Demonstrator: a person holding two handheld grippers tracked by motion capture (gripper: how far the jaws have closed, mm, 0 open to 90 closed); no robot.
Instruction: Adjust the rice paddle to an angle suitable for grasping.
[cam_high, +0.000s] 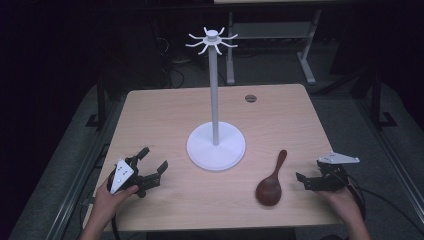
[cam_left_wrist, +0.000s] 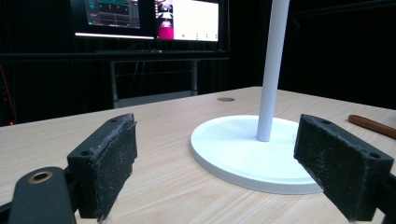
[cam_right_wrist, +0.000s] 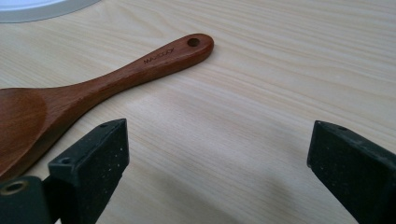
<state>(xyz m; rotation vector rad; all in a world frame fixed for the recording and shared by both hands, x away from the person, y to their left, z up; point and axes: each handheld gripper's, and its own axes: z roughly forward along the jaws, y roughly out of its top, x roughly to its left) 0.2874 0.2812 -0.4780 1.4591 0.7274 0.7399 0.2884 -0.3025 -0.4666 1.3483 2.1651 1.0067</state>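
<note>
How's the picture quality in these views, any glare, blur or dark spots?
High view: dim, with the room around the table nearly black, and the stand the brightest thing. Left gripper view: the monitors glare white, and the near pads look slightly soft. Right gripper view: evenly lit, the spoon sharp enough to show its handle lettering, with a soft shadow between the jaws.
</note>
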